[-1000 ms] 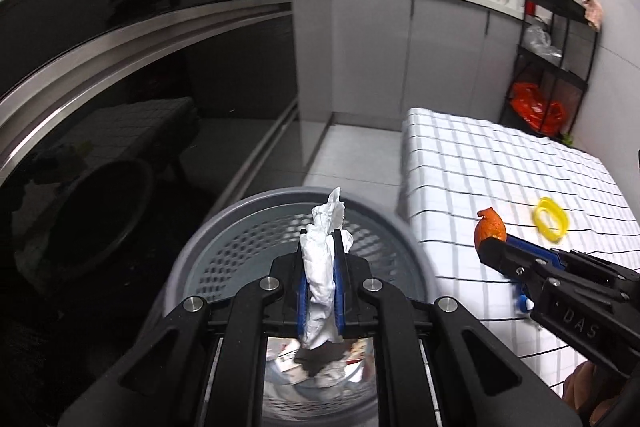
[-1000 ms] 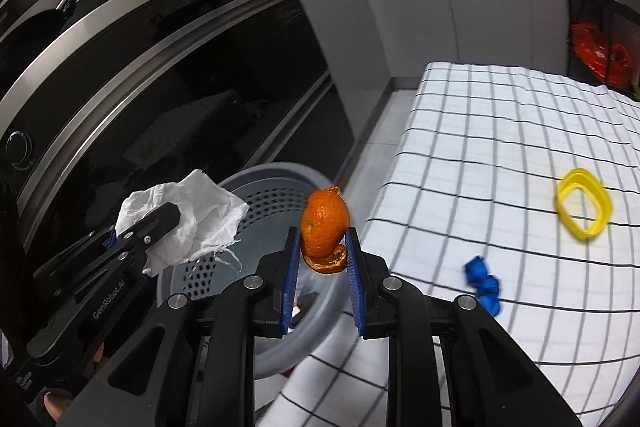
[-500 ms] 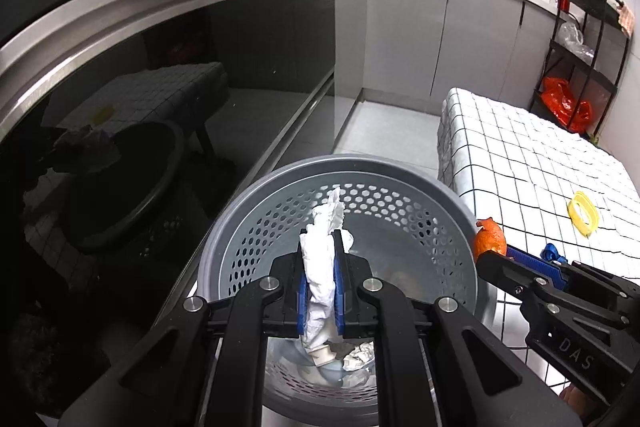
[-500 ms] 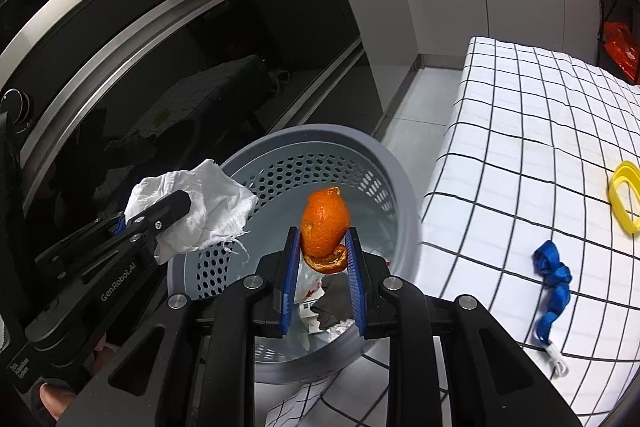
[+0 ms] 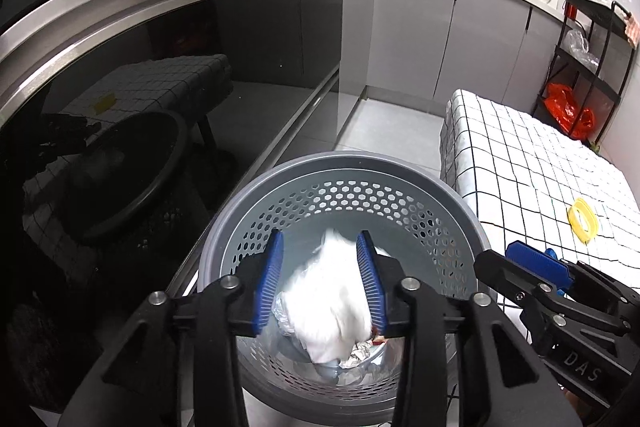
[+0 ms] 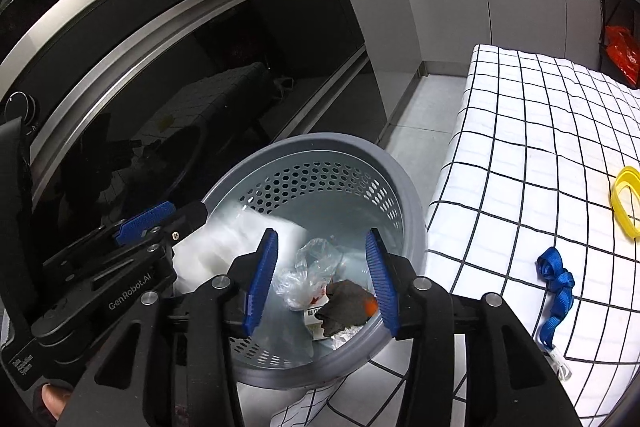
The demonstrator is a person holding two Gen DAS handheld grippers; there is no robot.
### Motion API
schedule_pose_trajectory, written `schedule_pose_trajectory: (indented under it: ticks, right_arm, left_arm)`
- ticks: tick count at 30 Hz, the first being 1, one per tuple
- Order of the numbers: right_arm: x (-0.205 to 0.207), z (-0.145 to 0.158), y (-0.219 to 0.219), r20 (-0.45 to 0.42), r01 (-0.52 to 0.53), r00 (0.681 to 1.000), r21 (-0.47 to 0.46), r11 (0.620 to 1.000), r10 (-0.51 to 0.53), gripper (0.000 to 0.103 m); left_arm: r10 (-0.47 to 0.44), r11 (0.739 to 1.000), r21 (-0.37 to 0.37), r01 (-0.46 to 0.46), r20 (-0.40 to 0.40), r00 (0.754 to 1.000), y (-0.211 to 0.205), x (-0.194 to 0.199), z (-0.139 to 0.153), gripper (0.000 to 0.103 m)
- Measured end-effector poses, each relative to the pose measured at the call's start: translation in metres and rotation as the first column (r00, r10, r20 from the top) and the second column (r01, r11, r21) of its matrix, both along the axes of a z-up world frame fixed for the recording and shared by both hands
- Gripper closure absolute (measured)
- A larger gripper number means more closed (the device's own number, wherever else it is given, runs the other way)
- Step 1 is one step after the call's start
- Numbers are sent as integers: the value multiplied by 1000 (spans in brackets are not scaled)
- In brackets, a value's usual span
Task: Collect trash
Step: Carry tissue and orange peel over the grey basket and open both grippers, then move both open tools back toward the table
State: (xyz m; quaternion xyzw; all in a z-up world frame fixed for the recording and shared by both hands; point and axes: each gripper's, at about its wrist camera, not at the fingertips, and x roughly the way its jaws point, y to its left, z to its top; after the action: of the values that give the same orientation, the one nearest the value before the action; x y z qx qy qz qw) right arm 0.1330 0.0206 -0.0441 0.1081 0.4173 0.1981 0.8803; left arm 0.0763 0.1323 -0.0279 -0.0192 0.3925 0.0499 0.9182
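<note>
— Both claws have let go since half a second ago; the left gripper (image 5: 320, 281), which pinched the white tissue (image 5: 332, 301) then, now has its jaws spread wide, and the tissue shows blurred between the blue pads (image 5: 270, 281), touching neither that I can tell, over the grey perforated basket (image 5: 348, 167).

— And the right one?

— Same; the right gripper (image 6: 322, 279) stands wide apart with nothing between its pads (image 6: 260, 279); the orange peel (image 6: 371, 304) it carried before now lies inside the basket (image 6: 404, 187), at the bottom, beside a dark crumpled scrap (image 6: 344, 307) and a clear plastic wrapper (image 6: 310, 273).

— Where is the tissue from that side?

— A pale smear (image 6: 236, 243) just beside the left claw's tip (image 6: 160, 223), within the basket's rim; too blurred to say more.

— Anything on the table?

— The checked tablecloth (image 6: 540, 155) sits just beside the basket; a yellow ring (image 6: 626, 203) and a blue strap (image 6: 558, 287) lie on it, well apart from the basket.
</note>
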Motion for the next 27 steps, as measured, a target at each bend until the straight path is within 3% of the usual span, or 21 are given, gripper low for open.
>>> schedule_pose_trajectory:
  ticks: [12,23,27]
  right_arm:
    - [0,-1,-2,-5,6,1000,6,1000,-6,59]
    - [-1,0,-8,-1,25,1000,4,1000,-25,57]
    - [-3,2,-18,10,54,998,1,999,-54,55]
  left_arm:
    - [5,1000,4,-5,1,1000,0,0,0,60]
    - [2,1000,17,-3,21,1000,-3,-4,4,48]
    - [-6,1000,20,5,34,999,-6,-5,6,38]
